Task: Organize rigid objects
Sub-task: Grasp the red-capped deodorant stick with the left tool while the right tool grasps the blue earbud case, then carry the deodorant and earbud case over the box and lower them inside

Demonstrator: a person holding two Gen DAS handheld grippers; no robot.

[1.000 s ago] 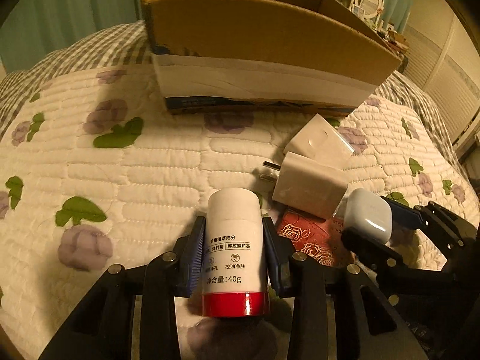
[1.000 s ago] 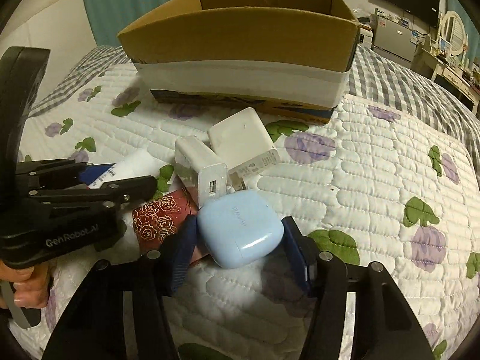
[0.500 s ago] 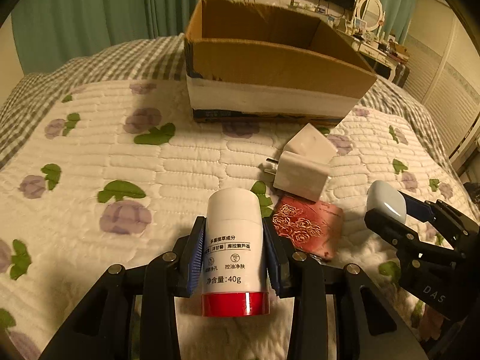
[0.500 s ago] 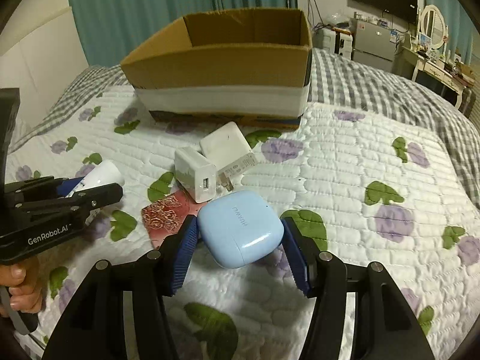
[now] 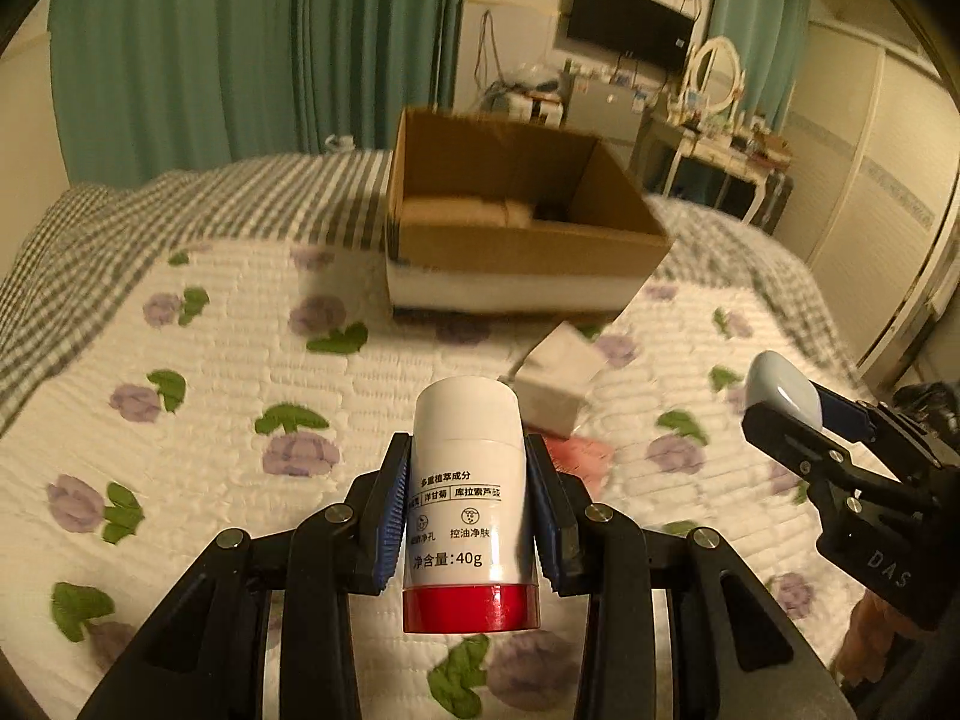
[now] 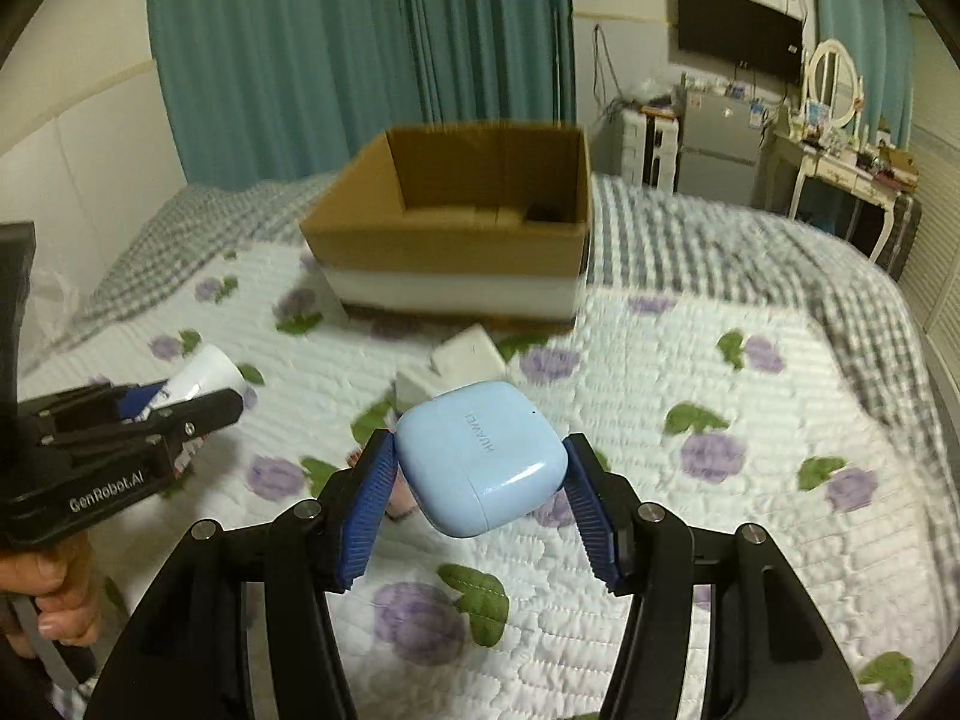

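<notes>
Our left gripper (image 5: 469, 519) pinches a white cylindrical plastic tube with a red cap (image 5: 467, 495), held above the quilt, nearer us than the open brown cardboard box (image 5: 516, 228). Our right gripper (image 6: 480, 501) clamps a pale blue rounded plastic earbud case (image 6: 480, 456), also in the air short of the box. Just before the box, two white charger blocks (image 6: 456, 366) lie on the white floral quilted bedspread (image 6: 690, 420). The box stands farthest, on the bed.
</notes>
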